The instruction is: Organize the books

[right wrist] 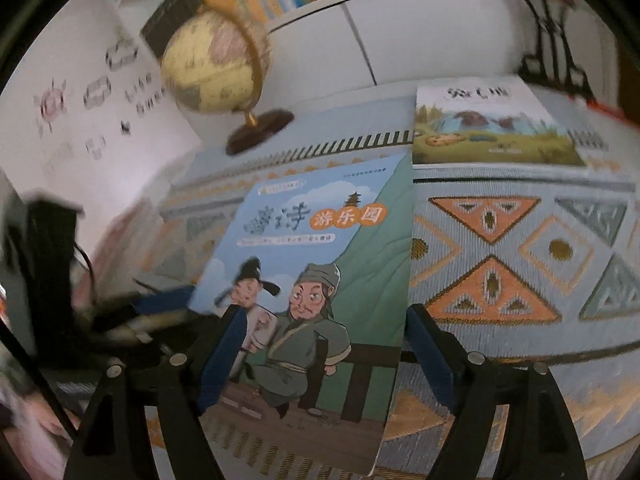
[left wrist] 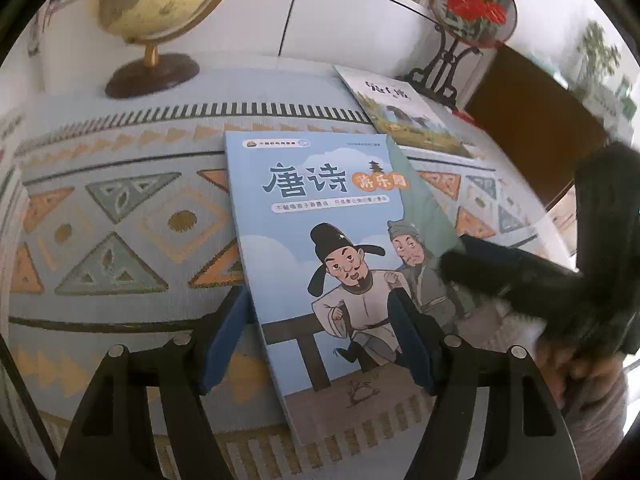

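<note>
A blue picture book (left wrist: 316, 248) with 2 cartoon men in old robes on its cover lies flat on the desk (left wrist: 120, 208), which is covered by a woven cloth of orange and grey triangles. The book sits slightly askew, its top edge toward the white cabinet (left wrist: 344, 12) at the back.

The left gripper (left wrist: 320, 332) hangs over the book's lower left part. Its jaws stand moderately wide: the left blue pad is beside the book's left edge, out over the cloth, and the right pad is above the cover near the white-robed figure. Neither pad presses on the book as far as I can see.

The right gripper (right wrist: 328, 348) hangs over the book's lower right part, jaws wide, 1 pad over the cover and the other just off the book's right edge above the cloth. Nothing is clamped between them. From the left wrist view it shows as a dark blur at the right, with a hand (left wrist: 576, 364) behind it.

A second book (left wrist: 412, 116), with a green landscape cover, lies farther back on the desk, apart from the blue one. A yellowish globe (left wrist: 156, 0) on a dark round foot stands at the back left, and a round ornament with red flowers (left wrist: 472, 4) on a black stand at the back right.
</note>
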A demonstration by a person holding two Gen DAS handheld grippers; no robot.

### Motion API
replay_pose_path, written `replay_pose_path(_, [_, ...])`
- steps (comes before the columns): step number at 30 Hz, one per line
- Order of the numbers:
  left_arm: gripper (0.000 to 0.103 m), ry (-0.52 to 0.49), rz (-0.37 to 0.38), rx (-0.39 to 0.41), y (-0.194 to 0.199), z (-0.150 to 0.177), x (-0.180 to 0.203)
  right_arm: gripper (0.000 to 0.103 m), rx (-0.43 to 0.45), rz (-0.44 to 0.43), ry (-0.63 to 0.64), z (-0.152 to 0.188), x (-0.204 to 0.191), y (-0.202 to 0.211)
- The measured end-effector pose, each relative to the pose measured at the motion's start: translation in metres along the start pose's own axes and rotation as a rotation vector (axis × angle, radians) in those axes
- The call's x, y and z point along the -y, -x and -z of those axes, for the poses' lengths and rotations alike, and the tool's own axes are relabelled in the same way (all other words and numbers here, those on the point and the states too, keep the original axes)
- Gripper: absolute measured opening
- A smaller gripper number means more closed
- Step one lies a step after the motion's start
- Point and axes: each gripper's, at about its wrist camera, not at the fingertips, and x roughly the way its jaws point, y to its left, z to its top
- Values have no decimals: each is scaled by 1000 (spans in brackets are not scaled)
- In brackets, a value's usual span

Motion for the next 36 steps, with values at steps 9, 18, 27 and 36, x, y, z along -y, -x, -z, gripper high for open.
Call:
replay_pose_path(9, [72,-85,-61,27,-4,4,3,78,67,-251,-15,2,12,20])
replay_pose_path(18, [73,-85,-67,42,-2,6,3,68,-50,-335,-86,8,34,18])
replay_pose_path(27, [74,-87,-69,42,-2,7,4,59,-70,-532,-139,9,32,25])
replay_pose_path(36, [72,-36,-12,50,4,7,-4,14,-37,-121,-56,16,0,10])
